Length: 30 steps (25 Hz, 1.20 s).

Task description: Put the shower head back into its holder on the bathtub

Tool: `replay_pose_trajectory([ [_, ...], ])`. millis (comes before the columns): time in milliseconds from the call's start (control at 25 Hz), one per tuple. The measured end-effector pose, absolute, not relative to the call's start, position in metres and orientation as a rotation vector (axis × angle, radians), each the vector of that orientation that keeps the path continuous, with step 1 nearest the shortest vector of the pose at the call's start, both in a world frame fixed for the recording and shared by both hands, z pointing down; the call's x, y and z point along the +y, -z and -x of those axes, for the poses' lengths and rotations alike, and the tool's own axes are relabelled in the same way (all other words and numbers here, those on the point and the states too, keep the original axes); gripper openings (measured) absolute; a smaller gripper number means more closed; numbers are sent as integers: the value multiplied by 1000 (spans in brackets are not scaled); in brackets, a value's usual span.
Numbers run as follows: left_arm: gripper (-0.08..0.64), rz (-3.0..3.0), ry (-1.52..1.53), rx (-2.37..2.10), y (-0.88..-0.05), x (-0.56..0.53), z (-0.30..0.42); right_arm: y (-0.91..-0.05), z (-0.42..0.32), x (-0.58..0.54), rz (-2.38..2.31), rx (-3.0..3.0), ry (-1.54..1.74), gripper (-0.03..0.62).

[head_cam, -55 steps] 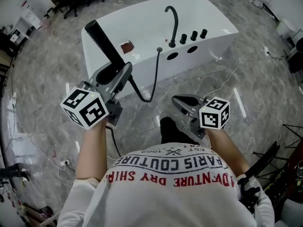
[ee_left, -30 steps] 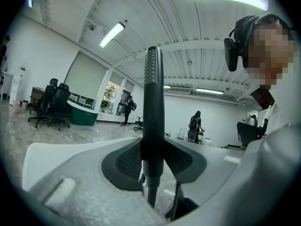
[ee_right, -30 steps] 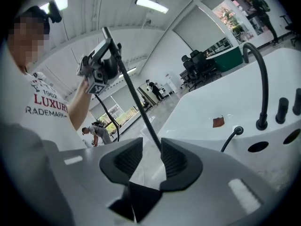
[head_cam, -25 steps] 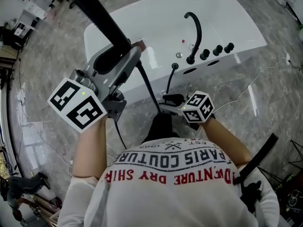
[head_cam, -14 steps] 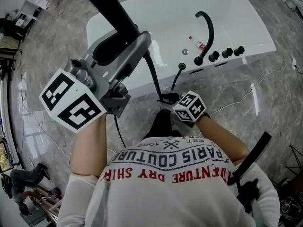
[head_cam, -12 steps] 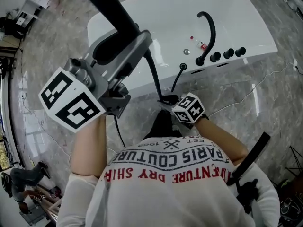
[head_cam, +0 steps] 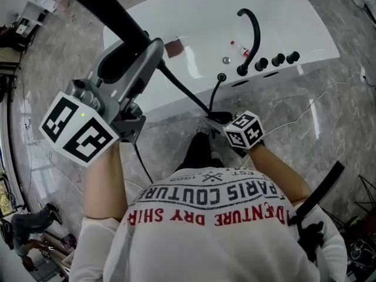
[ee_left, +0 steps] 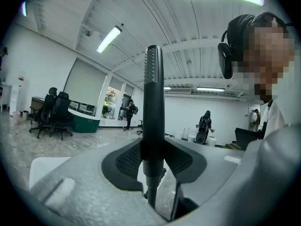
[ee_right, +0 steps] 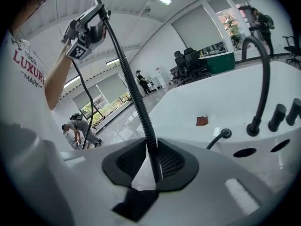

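— Close in front of the person, the right tongs (ee_right: 153, 161) have just been closing; they now pinch the hose (ee_right: 134, 98).
— And the shower head (ee_left: 153, 107)?
— Up in the air, upright, with the left tongs (ee_left: 154, 160) clamped on its neck. It looks stiff, light and rather slick; the ribbed hose is floppy and will drag.
— So grip the neck and steer the slack?
— I'd say so, down to the holder (head_cam: 221, 77) on the near rim of the tub (head_cam: 194, 16).
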<state>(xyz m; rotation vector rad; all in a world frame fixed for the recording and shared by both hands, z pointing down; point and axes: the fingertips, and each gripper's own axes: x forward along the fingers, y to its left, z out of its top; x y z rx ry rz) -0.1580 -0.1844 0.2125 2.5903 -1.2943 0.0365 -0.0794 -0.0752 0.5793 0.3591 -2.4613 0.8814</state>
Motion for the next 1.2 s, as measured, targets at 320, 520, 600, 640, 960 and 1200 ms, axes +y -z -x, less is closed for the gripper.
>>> replay_pose_trajectory([
  [320,140,-2552,-76,-1364,-223,-162,176,-510,21,-114,-648,-2586,-837,77],
  [520,141,-2601,-117,-1348,-216,-150,162,-441,0,-148,-775,-2725,-738,78],
  [600,141,-2615,-124,-1329,-211,-145,158,-411,-2,-156,-799,-2779,-695,78],
  [640,141,-2619,-127,-1318,-210,-143,157,-397,-2,-159,-806,-2808,-681,78],
  [960,141,-2645,-128,-1266,-201,-137,152,-307,10,-172,-769,-2979,-523,69],
  [1200,141,-2660,-88,-1263,-189,-144,158,-262,22,-186,-740,-3040,-387,69],
])
